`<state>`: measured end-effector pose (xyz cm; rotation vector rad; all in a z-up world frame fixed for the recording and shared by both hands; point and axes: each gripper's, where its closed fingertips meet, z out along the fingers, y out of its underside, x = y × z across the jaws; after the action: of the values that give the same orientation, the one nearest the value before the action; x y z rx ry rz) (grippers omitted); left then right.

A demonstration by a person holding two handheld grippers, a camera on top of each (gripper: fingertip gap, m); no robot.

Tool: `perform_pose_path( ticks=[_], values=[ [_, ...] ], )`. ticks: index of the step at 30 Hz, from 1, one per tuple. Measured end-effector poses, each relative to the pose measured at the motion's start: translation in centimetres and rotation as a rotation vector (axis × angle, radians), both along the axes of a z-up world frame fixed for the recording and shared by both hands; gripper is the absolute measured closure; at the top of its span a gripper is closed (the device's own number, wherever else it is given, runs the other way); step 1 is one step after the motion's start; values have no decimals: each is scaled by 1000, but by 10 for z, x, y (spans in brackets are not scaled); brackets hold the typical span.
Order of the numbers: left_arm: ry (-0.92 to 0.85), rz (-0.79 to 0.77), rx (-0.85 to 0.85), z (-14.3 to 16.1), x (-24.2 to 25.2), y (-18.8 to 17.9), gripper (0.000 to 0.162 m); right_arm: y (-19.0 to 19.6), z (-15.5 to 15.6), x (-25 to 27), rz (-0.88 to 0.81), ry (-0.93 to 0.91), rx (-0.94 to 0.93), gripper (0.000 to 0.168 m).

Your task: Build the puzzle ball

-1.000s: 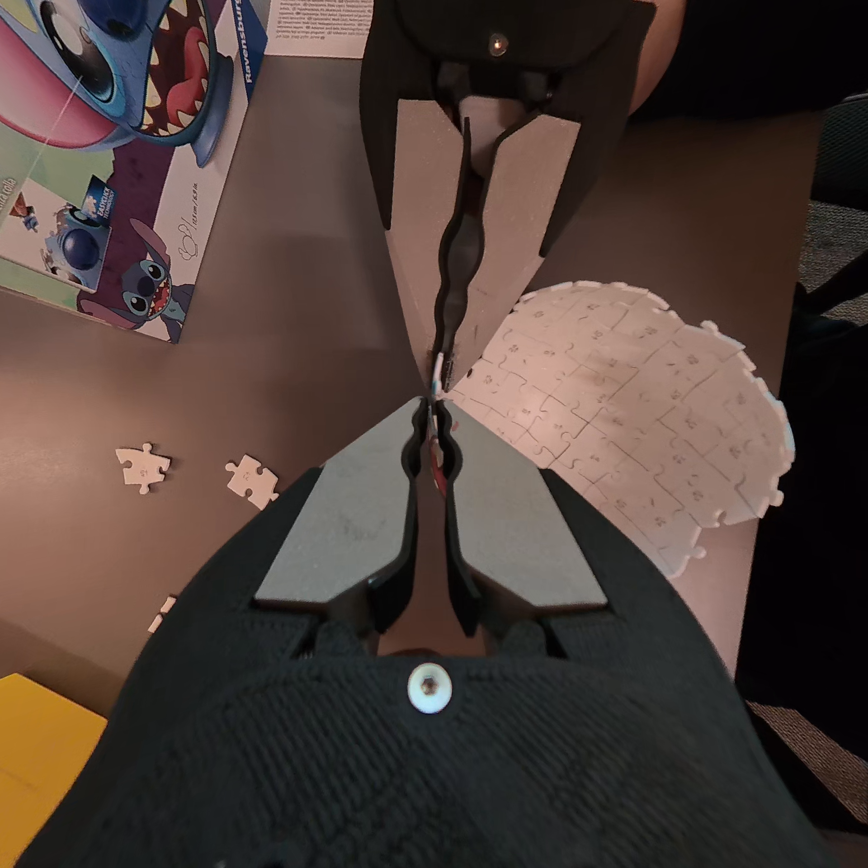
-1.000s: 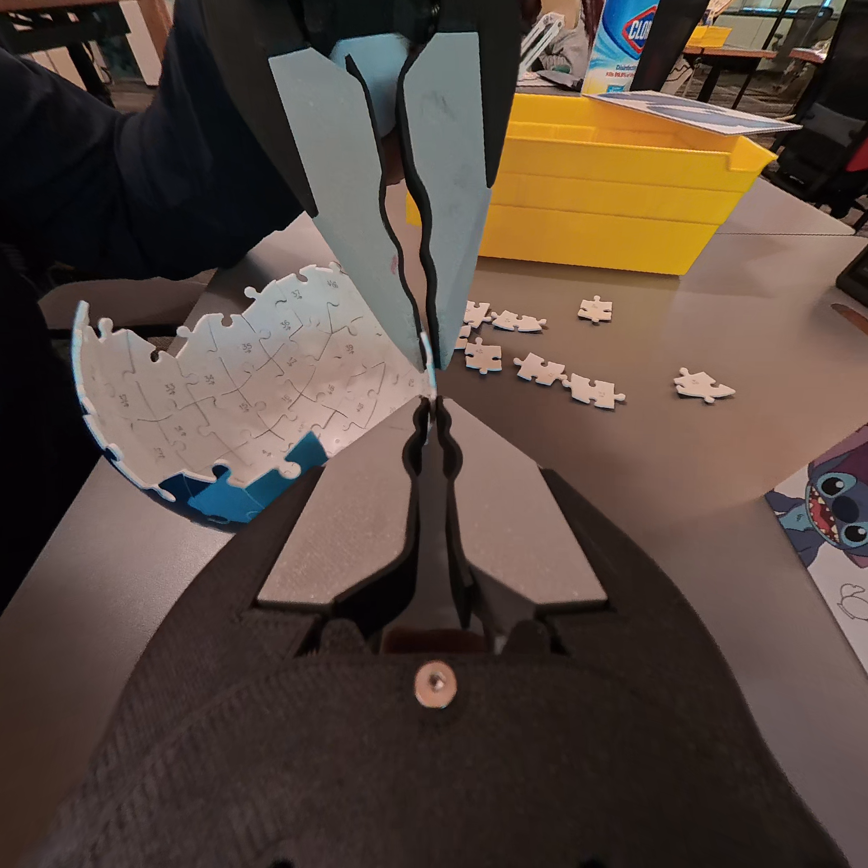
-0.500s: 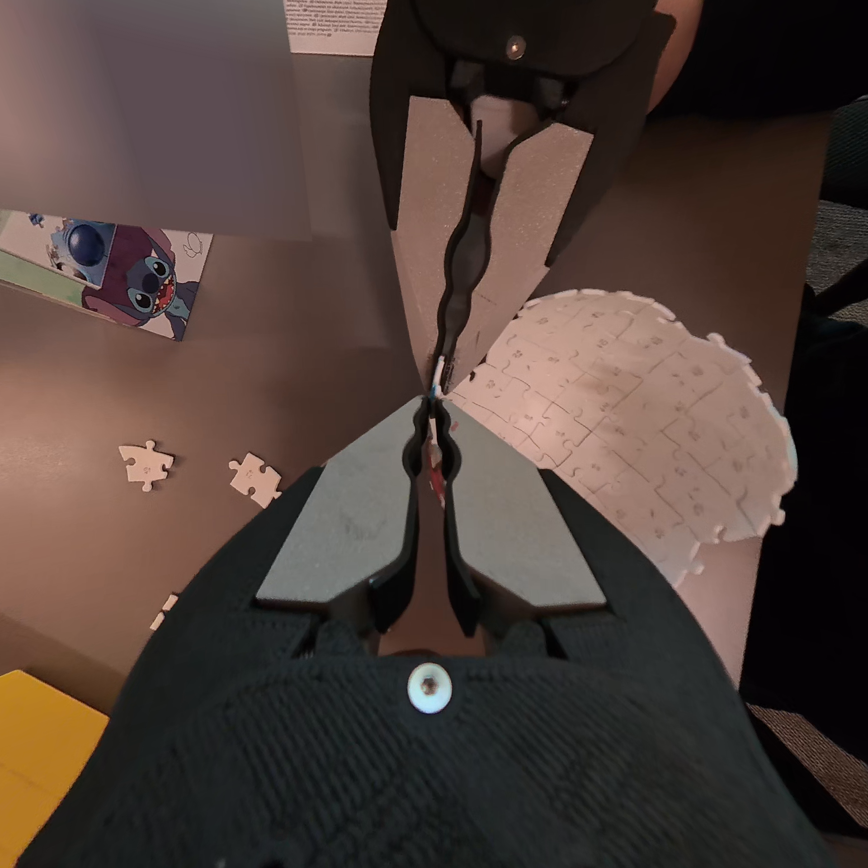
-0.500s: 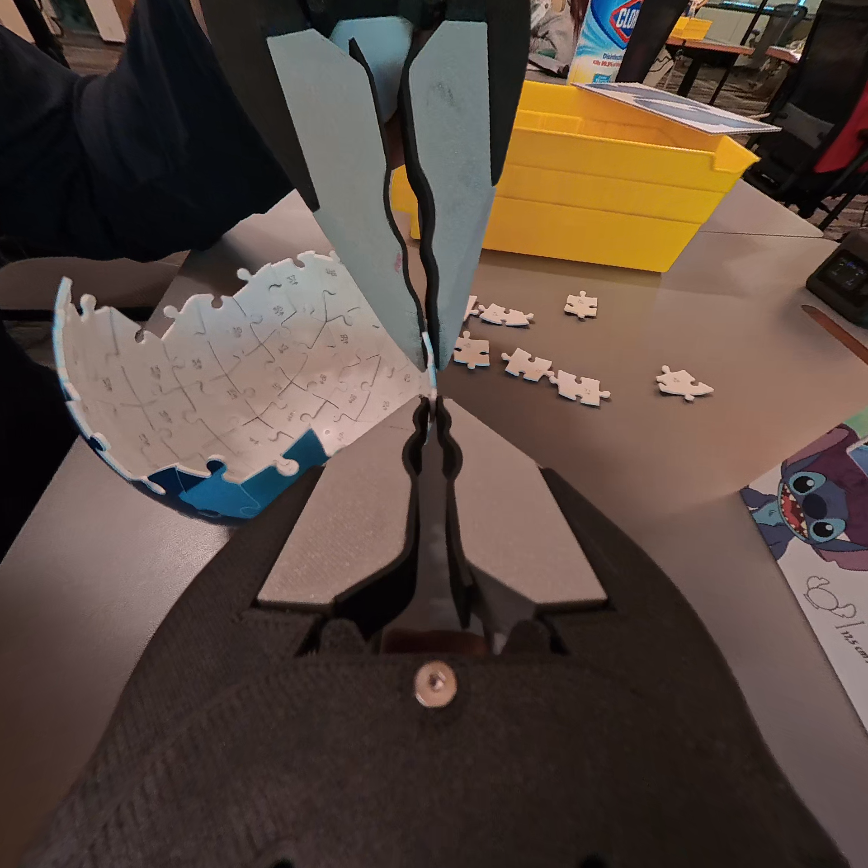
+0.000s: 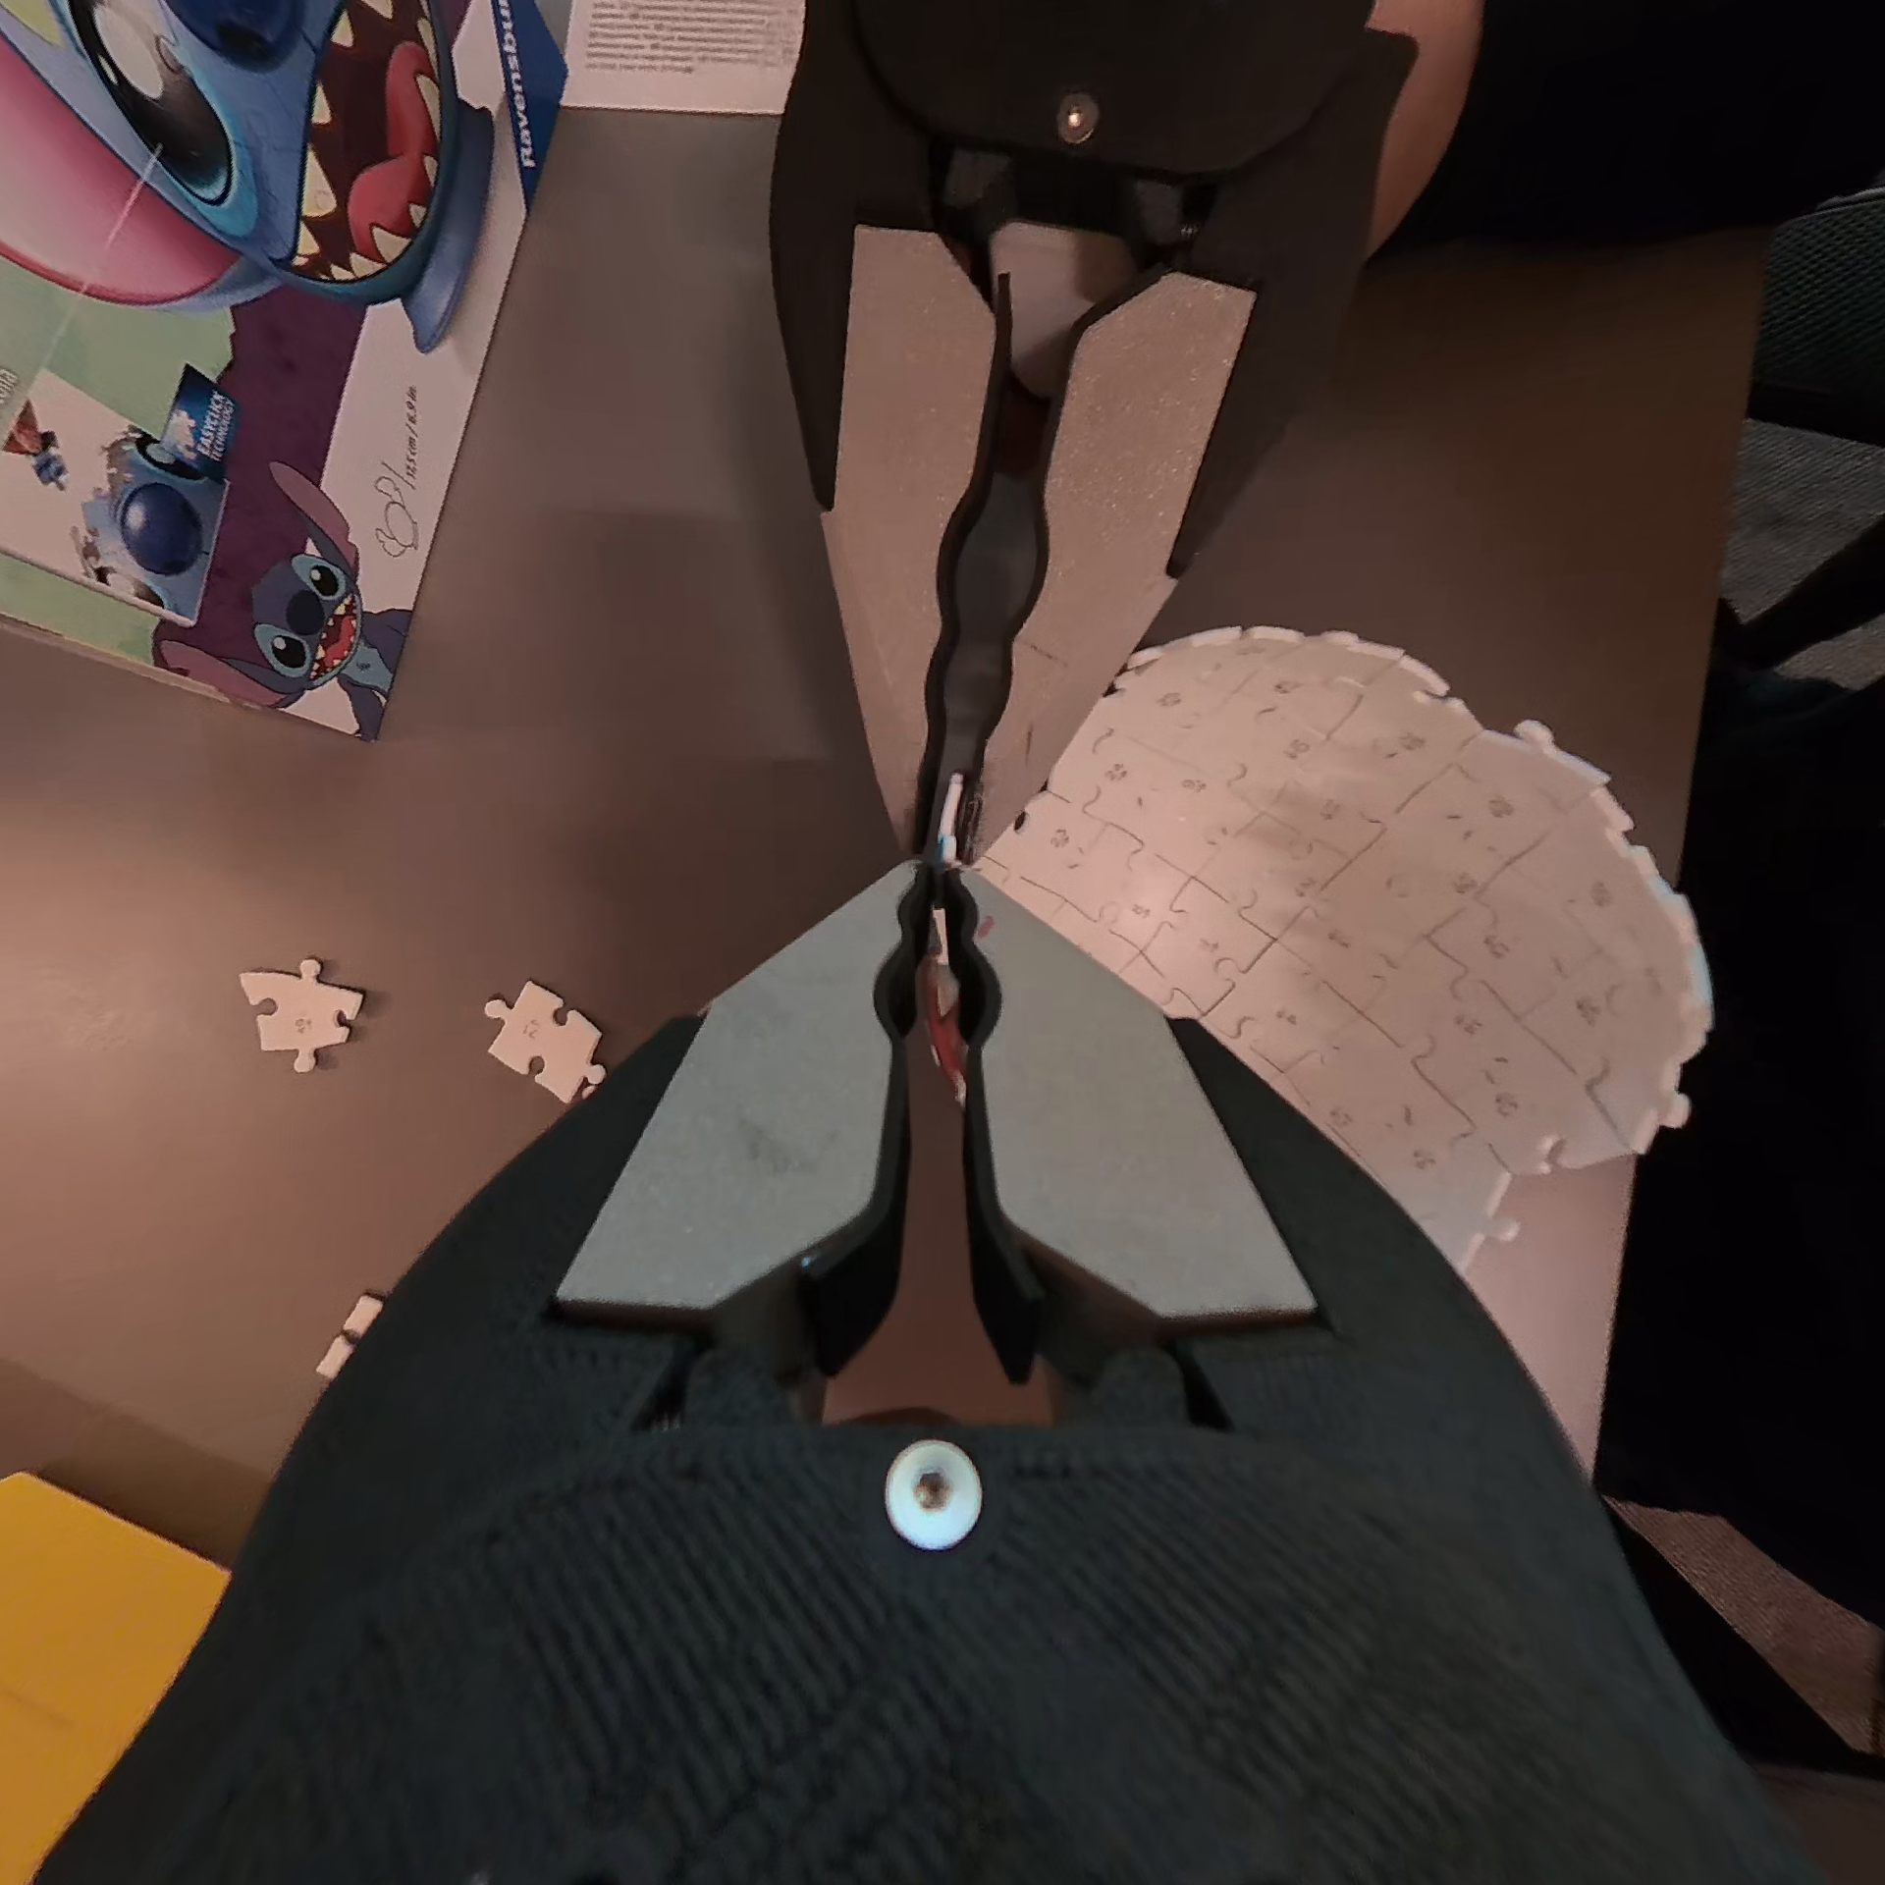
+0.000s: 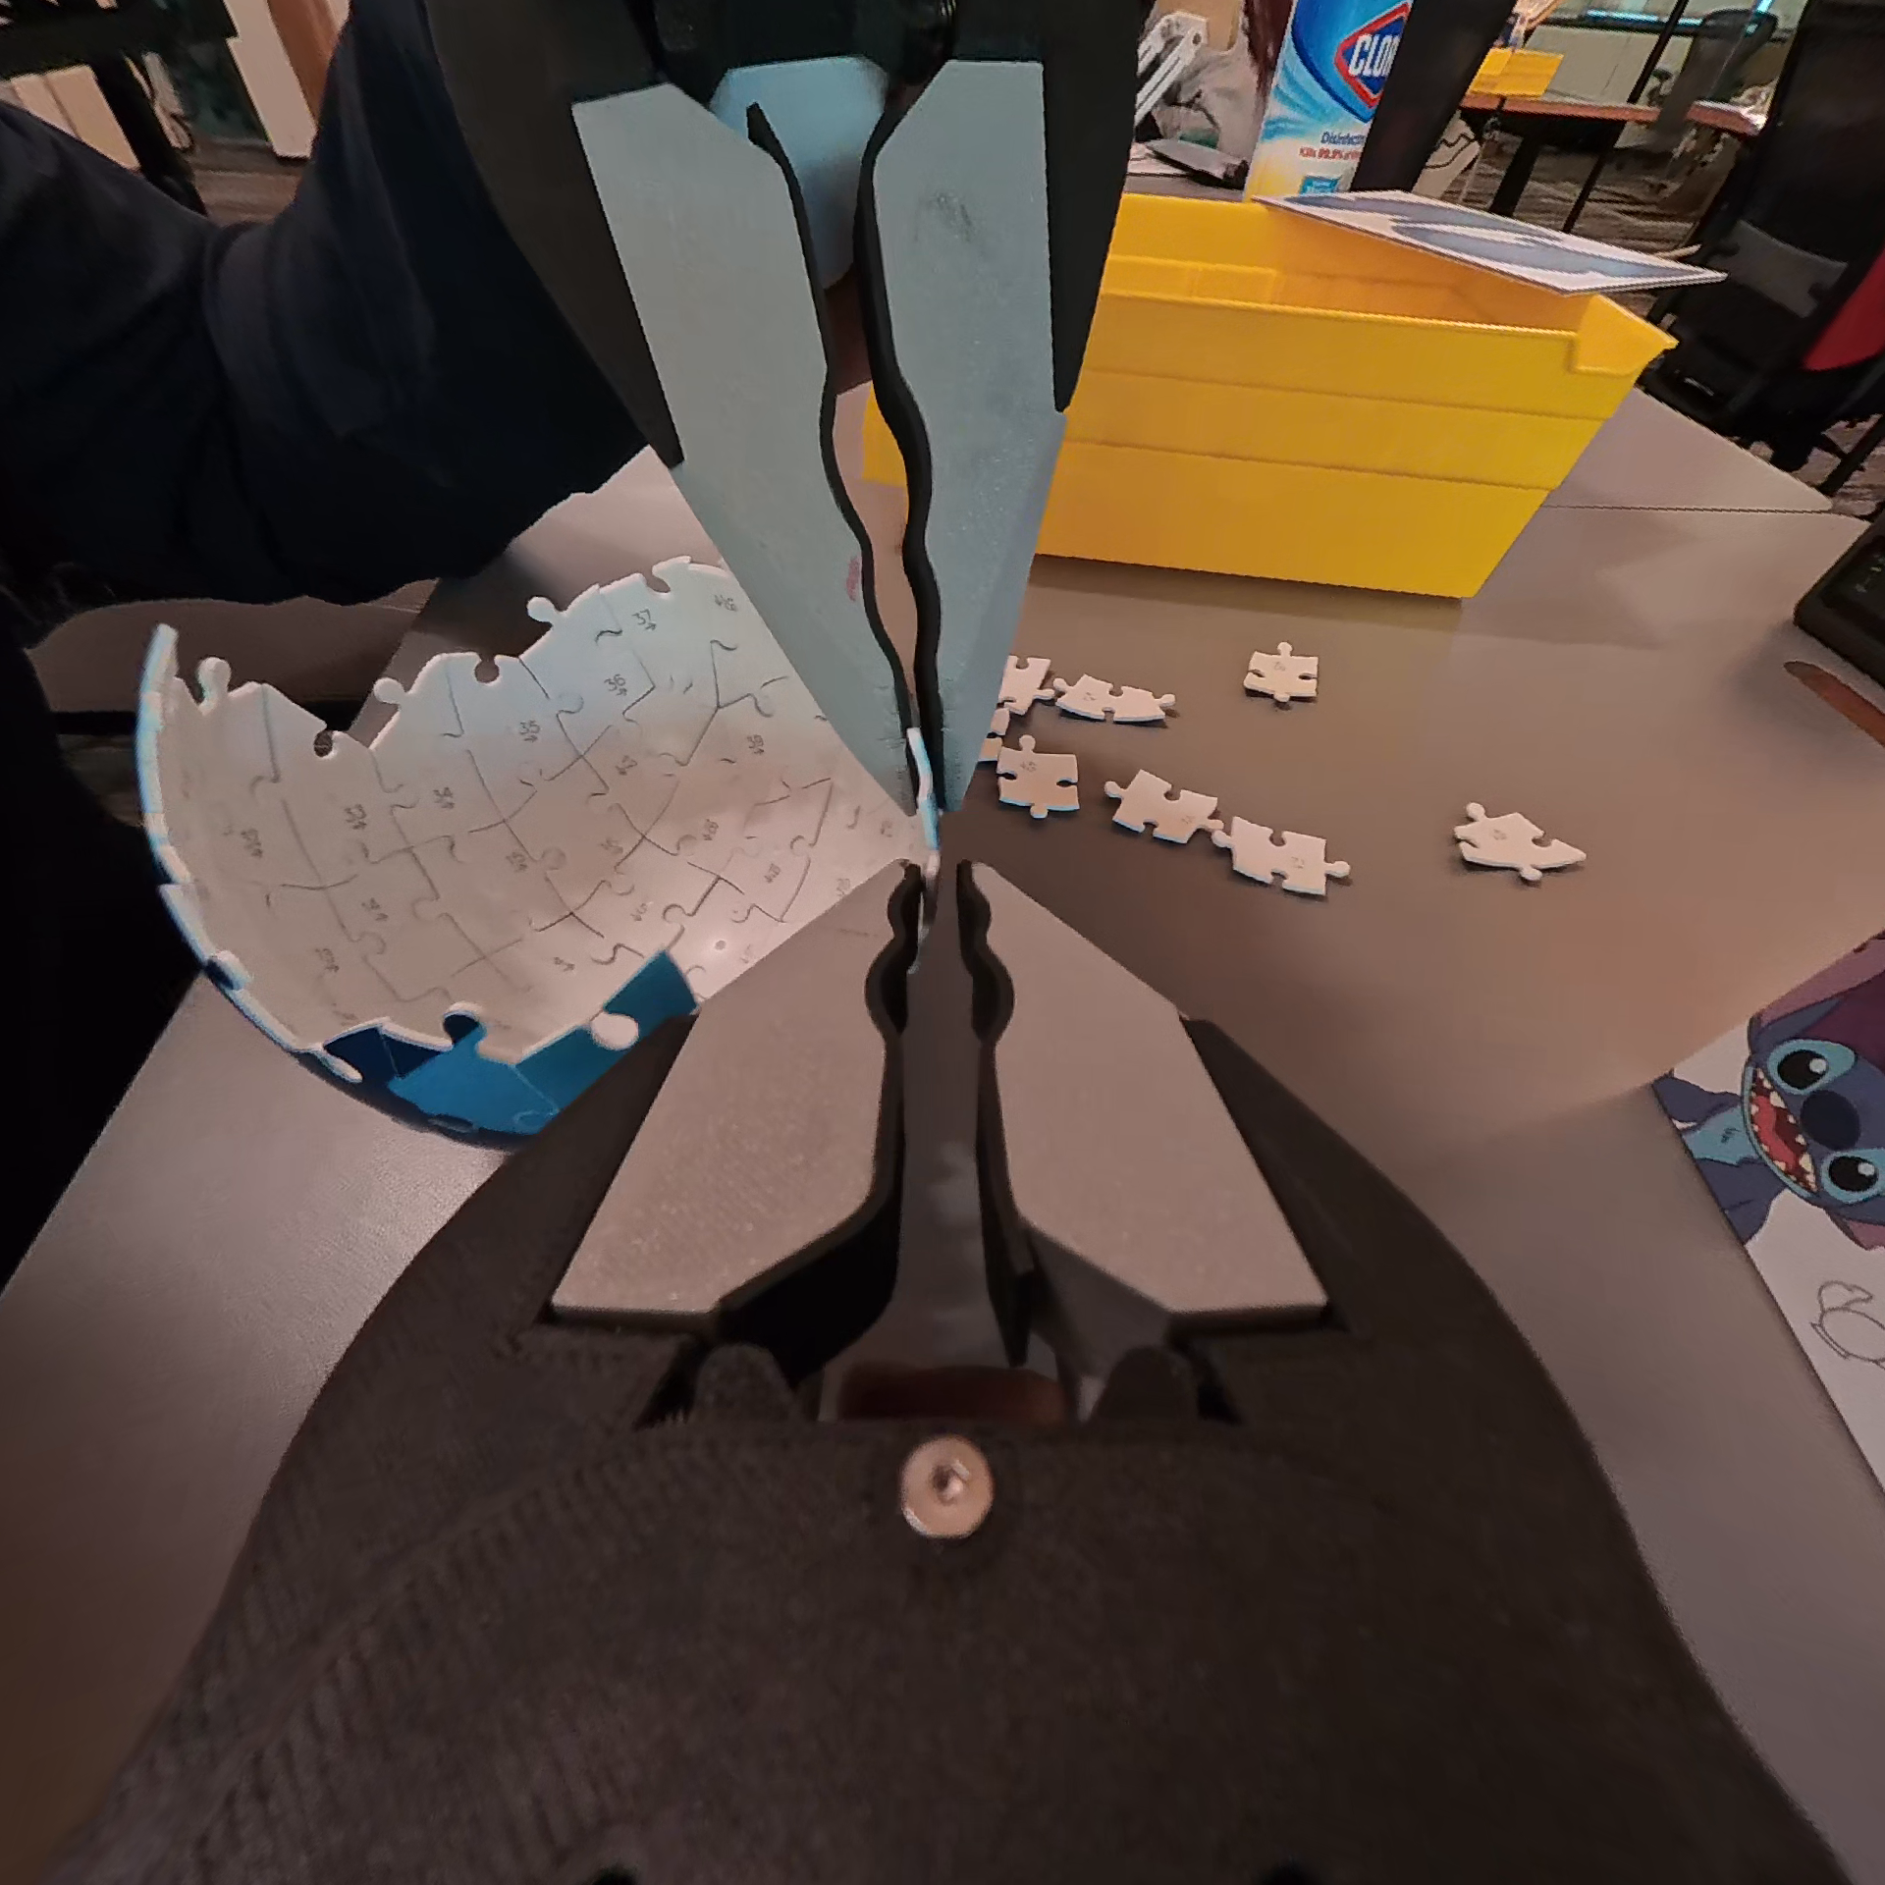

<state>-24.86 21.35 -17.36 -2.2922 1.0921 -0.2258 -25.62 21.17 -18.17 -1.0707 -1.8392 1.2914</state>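
The half-built puzzle ball [image 5: 1326, 918] is a curved shell, white inside and blue outside, held tilted above the grey table; it also shows in the right wrist view [image 6: 490, 836]. My left gripper [image 5: 935, 879] is shut on the shell's rim and comes in from the top of the right wrist view [image 6: 926, 791]. My right gripper [image 6: 935, 875] meets it tip to tip at the same rim spot. Its fingers stand a narrow gap apart, with the white rim edge against its left finger. The right gripper also shows in the left wrist view [image 5: 951, 831].
Several loose white pieces [image 6: 1163, 806] lie on the table beyond the grippers, and two more [image 5: 301, 1010] lie left of the left gripper. A yellow bin [image 6: 1275, 408] stands behind them. The puzzle box [image 5: 204, 357] lies flat nearby. A person's dark sleeve [image 6: 255, 357] is at the left. My left and right fingertips are right by each other.
My right gripper's fingertips have parted slightly at the rim; before they were pressed shut. The shell and left gripper have stayed nearly still.
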Motion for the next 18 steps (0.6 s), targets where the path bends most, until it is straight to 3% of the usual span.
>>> perform_pose_path(
  ticks=[18],
  values=[
    [17,10,-8,-1,-9,-4,159,-5,-3,-9,-4,-52,-63,168]
  ],
)
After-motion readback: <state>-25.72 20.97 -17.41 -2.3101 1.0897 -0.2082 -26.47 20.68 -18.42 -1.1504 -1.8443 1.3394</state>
